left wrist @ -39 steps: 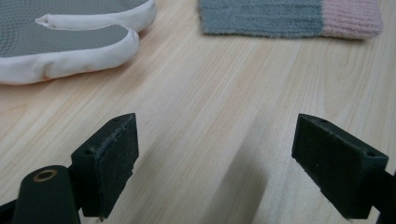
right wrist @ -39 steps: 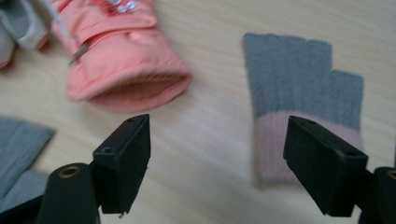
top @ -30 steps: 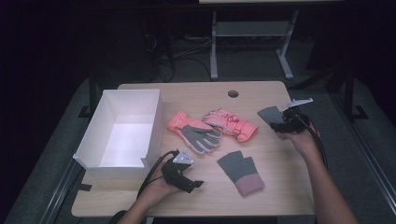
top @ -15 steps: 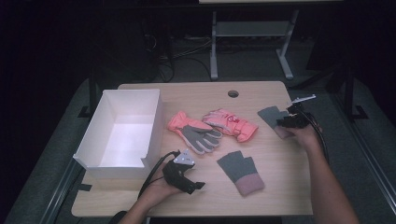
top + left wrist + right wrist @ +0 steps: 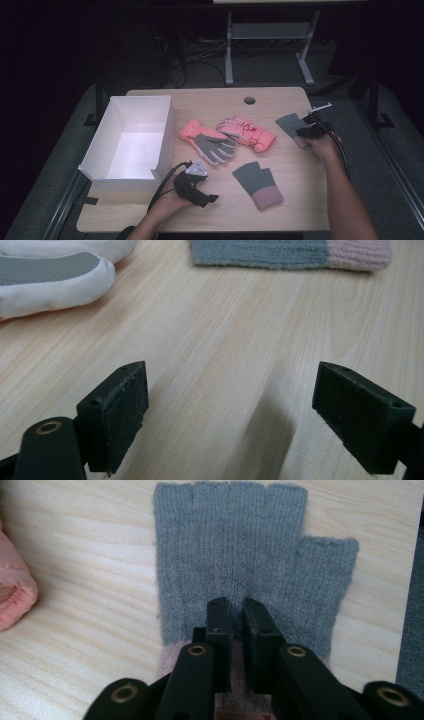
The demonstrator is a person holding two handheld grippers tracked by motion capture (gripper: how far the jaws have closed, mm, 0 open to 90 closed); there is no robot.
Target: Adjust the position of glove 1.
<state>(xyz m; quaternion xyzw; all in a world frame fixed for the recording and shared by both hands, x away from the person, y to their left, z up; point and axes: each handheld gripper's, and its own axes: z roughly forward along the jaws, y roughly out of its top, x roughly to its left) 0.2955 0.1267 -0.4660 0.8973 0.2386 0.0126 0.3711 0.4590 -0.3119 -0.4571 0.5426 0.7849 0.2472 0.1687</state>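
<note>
The grey fingerless glove [image 5: 235,565] lay flat near the worktop's [image 5: 210,100] right edge, the right gripper [image 5: 235,611] having just been closing, fingers pinching a fold near its pink cuff. Soft, light knit, it would likely drape and stretch when lifted. The left gripper's [image 5: 245,415] fingers stood apart over bare wood.

The right gripper [image 5: 235,611], jaws just closing to a narrow gap, is held low; the left gripper [image 5: 245,410] is held wide apart.

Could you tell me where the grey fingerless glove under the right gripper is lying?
It lies at the table's right edge in the high view, beside the pink ski glove.
</note>
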